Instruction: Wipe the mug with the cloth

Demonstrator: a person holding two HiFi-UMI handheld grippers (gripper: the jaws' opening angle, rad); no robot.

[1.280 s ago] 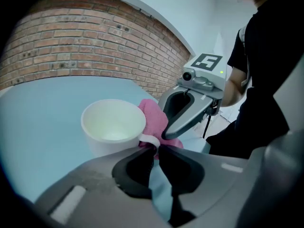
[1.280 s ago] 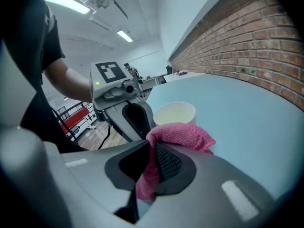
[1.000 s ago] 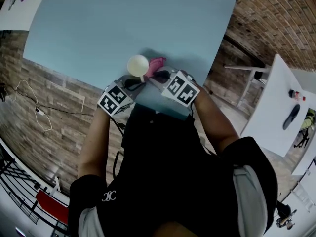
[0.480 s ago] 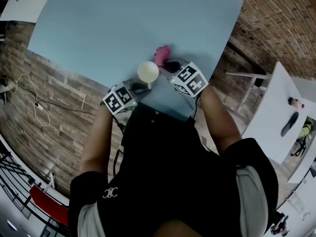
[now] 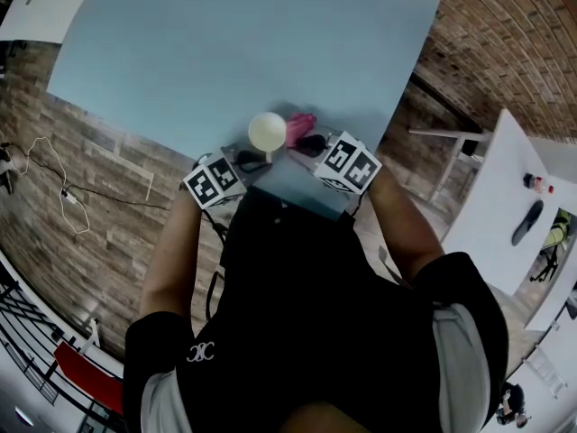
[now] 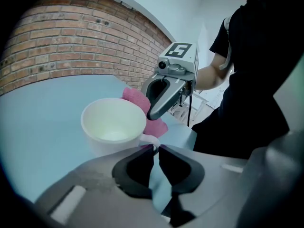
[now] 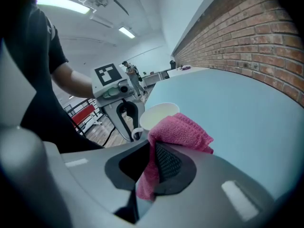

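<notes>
A white mug (image 5: 267,132) is held by its handle near the front edge of the light blue table (image 5: 225,43). My left gripper (image 5: 248,159) is shut on that handle (image 6: 151,141); the empty mug (image 6: 114,122) stands upright just beyond the jaws. My right gripper (image 5: 308,142) is shut on a pink cloth (image 5: 302,121). The cloth (image 6: 142,103) lies against the mug's right side. In the right gripper view the cloth (image 7: 183,129) bunches out of the jaws, with the mug (image 7: 159,114) and the left gripper (image 7: 134,133) just behind it.
A white side table (image 5: 505,206) with a small bottle and a dark object stands to the right. The floor around is brick-patterned, with a loose cable (image 5: 54,188) at left and a red chair (image 5: 86,373) at lower left. The person's torso fills the near side.
The mug has moved a little right and stayed in the left gripper. The right gripper has brought the cloth from above the mug down to its right side.
</notes>
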